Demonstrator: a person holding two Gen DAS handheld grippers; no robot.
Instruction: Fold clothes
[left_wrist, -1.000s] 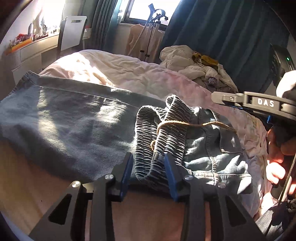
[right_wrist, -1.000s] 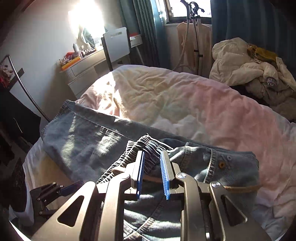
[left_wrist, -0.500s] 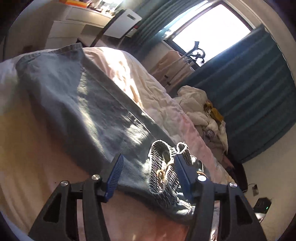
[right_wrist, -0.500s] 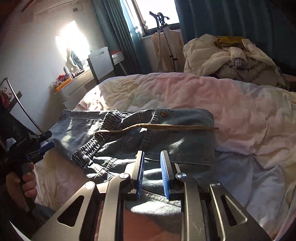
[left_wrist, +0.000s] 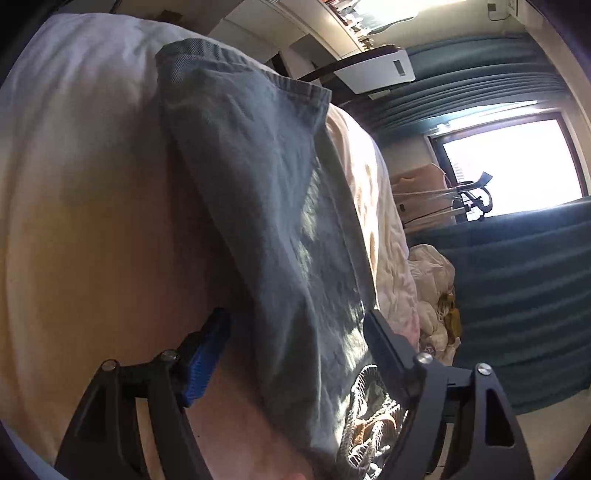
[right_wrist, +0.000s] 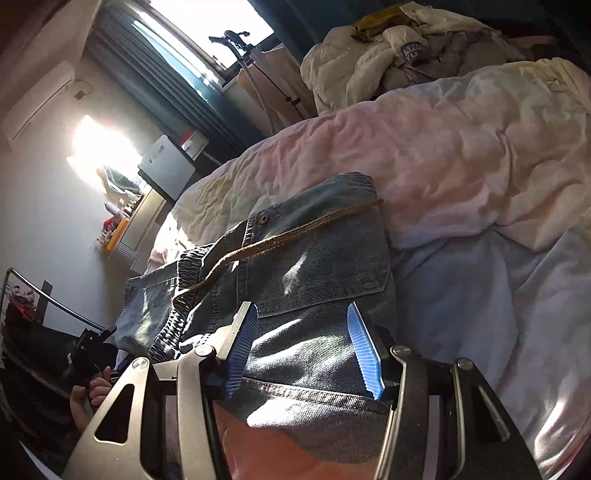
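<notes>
Left to right. Left gripper (left_wrist: 295, 354): fingers spread wide, straddling the leg of the denim trousers (left_wrist: 266, 206), which lie flat along the bed (left_wrist: 74, 184); the fabric sits between the fingers but is not pinched. The gathered elastic waistband (left_wrist: 369, 417) bunches beside the right-hand finger. Right gripper (right_wrist: 303, 347): fingers likewise spread, open over the waist end of the trousers (right_wrist: 317, 266), near the back pocket; the brown drawcord (right_wrist: 280, 236) trails loose across the denim. A heap of pale laundry (right_wrist: 399, 48) lies beyond the bed. Judged step: taking hold for a fold. Good practice would be to pinch both fabric layers together, lift evenly, and keep the drawcord tucked inside.
</notes>
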